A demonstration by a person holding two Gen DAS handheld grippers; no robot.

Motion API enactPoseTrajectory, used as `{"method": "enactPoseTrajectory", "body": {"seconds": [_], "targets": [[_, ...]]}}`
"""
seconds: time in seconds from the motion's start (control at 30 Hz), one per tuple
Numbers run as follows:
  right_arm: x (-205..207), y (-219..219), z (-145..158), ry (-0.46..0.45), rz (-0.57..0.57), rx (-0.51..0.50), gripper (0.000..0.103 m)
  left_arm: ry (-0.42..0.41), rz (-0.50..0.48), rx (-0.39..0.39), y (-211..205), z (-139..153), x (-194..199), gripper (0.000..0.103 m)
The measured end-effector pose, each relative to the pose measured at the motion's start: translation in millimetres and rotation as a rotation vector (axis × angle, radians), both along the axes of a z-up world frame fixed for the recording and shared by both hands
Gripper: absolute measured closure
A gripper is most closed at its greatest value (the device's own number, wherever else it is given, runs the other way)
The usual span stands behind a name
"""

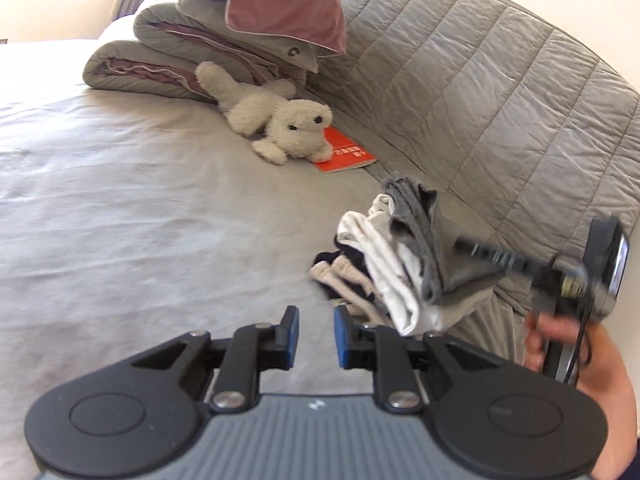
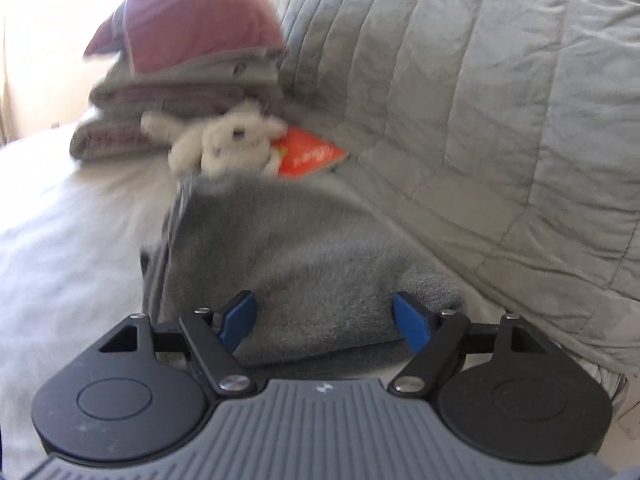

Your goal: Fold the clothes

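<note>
A pile of clothes lies on the grey bed sheet by the quilted headboard. In the left wrist view a dark grey garment lies on top of a white garment, with striped pieces at the bottom. My left gripper is open and empty, just short of the pile. My right gripper is open, its blue pads either side of the folded grey garment, not closed on it. The right gripper also shows in the left wrist view, reaching into the pile from the right.
A white plush toy lies on a red booklet further back. Folded grey and mauve bedding with a mauve pillow is stacked behind it. The quilted grey headboard rises along the right.
</note>
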State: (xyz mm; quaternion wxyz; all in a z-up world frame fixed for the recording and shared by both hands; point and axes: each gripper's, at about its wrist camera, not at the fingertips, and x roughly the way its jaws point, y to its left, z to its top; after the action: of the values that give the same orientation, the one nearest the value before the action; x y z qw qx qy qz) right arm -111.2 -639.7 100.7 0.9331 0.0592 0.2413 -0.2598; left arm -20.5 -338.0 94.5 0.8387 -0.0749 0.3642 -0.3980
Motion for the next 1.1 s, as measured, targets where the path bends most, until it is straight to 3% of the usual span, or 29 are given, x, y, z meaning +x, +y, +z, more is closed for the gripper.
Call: {"method": "enactPoseTrajectory", "body": {"seconds": [0.17,0.27,0.33,0.47,0.57,0.8,0.97,1.1], "targets": [[14,-6,17,-0.201,-0.045,0.007,0.024,-0.020,0.030,0.030,39,5,-1,0.084],[28,-18,7,-0.254,-0.067,0.135,0.024,-0.043,0.062,0.064,62,7,-1,0.082],[42,-18,-6,-0.213,-0.056,0.196,0.024,-0.063,0.090,0.098,76,8,-1,0.082],[71,11,-24,-0.013,0.002,0.043,0.023,-0.056,0.154,0.127,109,3,5,0.081],[76,26,-27,0.046,0.014,-0.017,0.023,-0.043,0.195,0.134,131,-1,8,0.081],[73,68,-4,0.004,0.002,-0.094,0.023,-0.040,0.251,0.154,186,-6,8,0.076],[68,140,20,-0.086,0.169,-0.095,0.003,-0.077,0.300,0.174,223,-1,5,0.069],[74,200,19,-0.072,0.349,-0.059,0.002,-0.110,0.355,0.204,255,3,2,0.066]]}}
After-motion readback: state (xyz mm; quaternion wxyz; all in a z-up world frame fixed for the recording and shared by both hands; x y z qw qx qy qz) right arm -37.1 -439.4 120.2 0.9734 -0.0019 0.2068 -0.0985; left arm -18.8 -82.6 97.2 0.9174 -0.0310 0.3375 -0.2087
